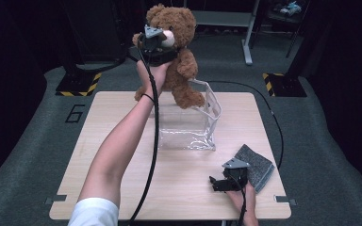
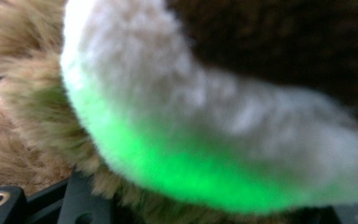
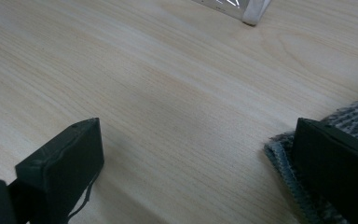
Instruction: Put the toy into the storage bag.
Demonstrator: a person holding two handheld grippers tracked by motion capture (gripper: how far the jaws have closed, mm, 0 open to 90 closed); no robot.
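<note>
The brown teddy bear is held up in the air at about twelve o'clock over the table, above the far rim of a clear plastic bag, with one hind paw hanging just at that rim. The left gripper covers much of the bear's face and chest in the high view, so the exact spot where its jaws bite is hidden, but the bear hangs from it and the jaws stand about half closed on the plush. In the left gripper view the toy sits so close to the lens that it blurs: a pale, fluffy muzzle curves across the middle, tinted green along its lower edge, with tan fur to nine o'clock and dark fur at one o'clock; only scraps of black gripper body show at the bottom edge. The bag is a soft, see-through box shape, standing open, with glinting creases and a thin strap; its corner is cut off at the top of the right gripper view. At about five o'clock on the table the right gripper rests low, its jaws wide apart with bare wood between them. A grey, coarse-woven cloth lies just beside it, one jaw tip overlapping its edge. The table is pale wood-grain with rounded corners on grey carpet.
</note>
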